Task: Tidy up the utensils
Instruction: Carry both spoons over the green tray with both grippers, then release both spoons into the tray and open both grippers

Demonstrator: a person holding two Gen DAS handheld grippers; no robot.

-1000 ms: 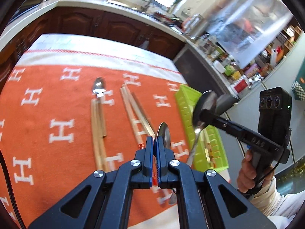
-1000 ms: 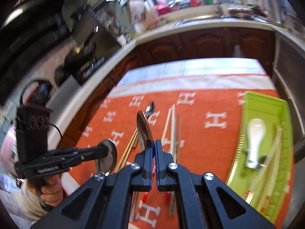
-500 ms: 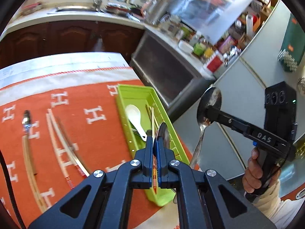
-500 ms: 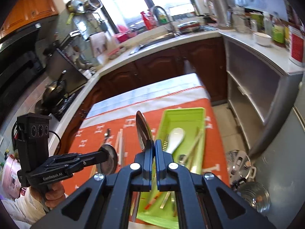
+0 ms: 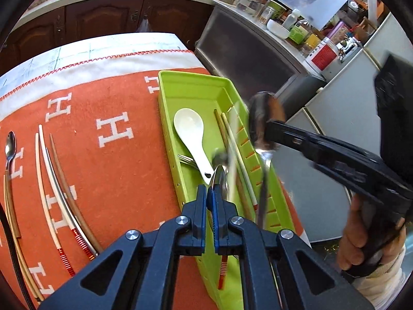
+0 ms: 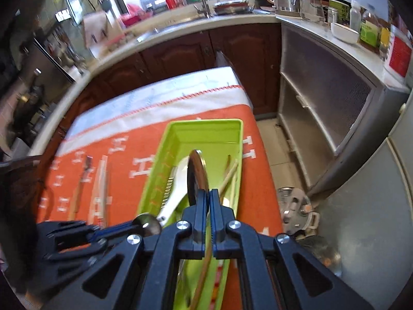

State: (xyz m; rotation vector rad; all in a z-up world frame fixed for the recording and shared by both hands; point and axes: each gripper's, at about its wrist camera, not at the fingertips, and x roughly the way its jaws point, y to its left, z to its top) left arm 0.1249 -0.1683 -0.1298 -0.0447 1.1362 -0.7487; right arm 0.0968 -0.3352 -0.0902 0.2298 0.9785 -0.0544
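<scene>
My left gripper [image 5: 210,193] is shut on a metal spoon [image 5: 219,179], edge-on, above the near half of the green tray [image 5: 191,87]. To its right my right gripper [image 5: 271,129] is shut on a second metal spoon [image 5: 263,118], over the tray's right wall. In the right wrist view that gripper [image 6: 209,196] holds its spoon [image 6: 197,178] over the tray [image 6: 206,124], with the left gripper [image 6: 129,228] low at the left. A white spoon [image 5: 188,126], chopsticks [image 5: 227,134] and a fork [image 5: 185,160] lie in the tray.
On the orange cloth [image 5: 116,180], left of the tray, lie several chopsticks [image 5: 46,180] and a small metal spoon [image 5: 10,144]. The table edge runs just right of the tray. Pots [image 6: 296,206] stand on the floor below. A person's hand [image 5: 361,245] grips the right tool.
Both grippers have moved right, from over the loose utensils on the cloth to above the green tray, each still holding its spoon. The right gripper has come closer to the tray.
</scene>
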